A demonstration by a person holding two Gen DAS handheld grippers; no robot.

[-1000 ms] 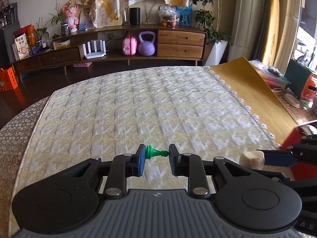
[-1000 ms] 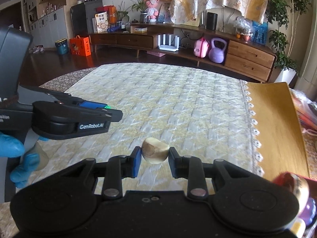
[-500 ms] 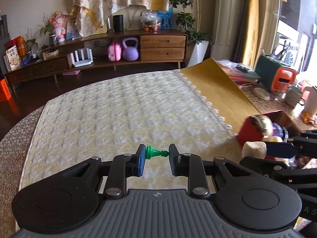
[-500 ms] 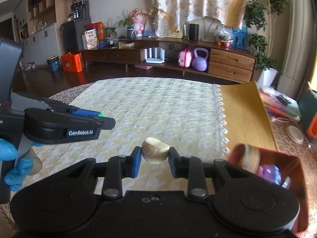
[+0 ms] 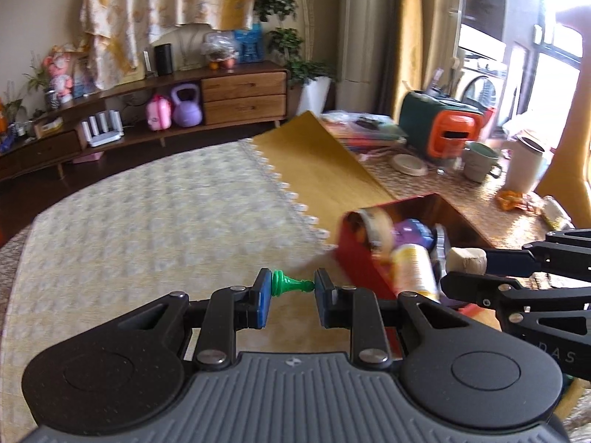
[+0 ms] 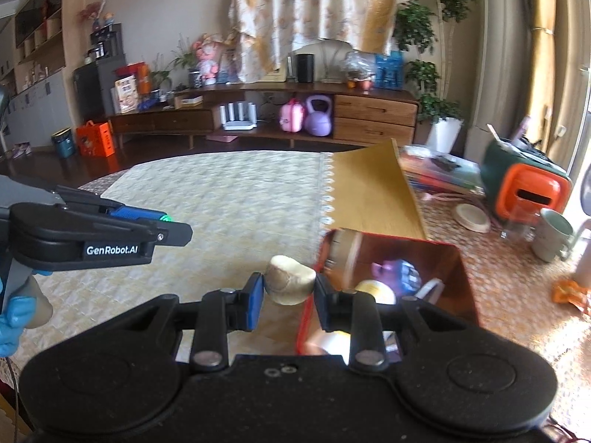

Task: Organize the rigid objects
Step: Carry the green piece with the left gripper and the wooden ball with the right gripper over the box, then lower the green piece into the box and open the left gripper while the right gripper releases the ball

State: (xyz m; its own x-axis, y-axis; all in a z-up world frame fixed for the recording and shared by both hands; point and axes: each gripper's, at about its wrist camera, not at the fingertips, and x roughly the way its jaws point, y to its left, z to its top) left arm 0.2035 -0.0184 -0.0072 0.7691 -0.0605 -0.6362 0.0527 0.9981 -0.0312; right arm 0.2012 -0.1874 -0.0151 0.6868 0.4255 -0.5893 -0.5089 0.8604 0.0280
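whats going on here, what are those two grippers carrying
A person holds a gripper in each hand. The left gripper clamps a small green chess pawn sideways; the right gripper clamps a beige rounded block. Both hang beside an open red box already holding several items on the table.

I can't make out what fills the red box (image 5: 360,262): its contents smear into blurred shapes, a purple thing (image 6: 397,271) and a pale cylinder (image 5: 413,269) among them. My right gripper's body covers the box's near end in the right wrist view. In that view the frame's left edge cuts off the blue-gloved hand (image 6: 14,317). The cream lump (image 5: 466,260) is half hidden behind a finger in the left wrist view.
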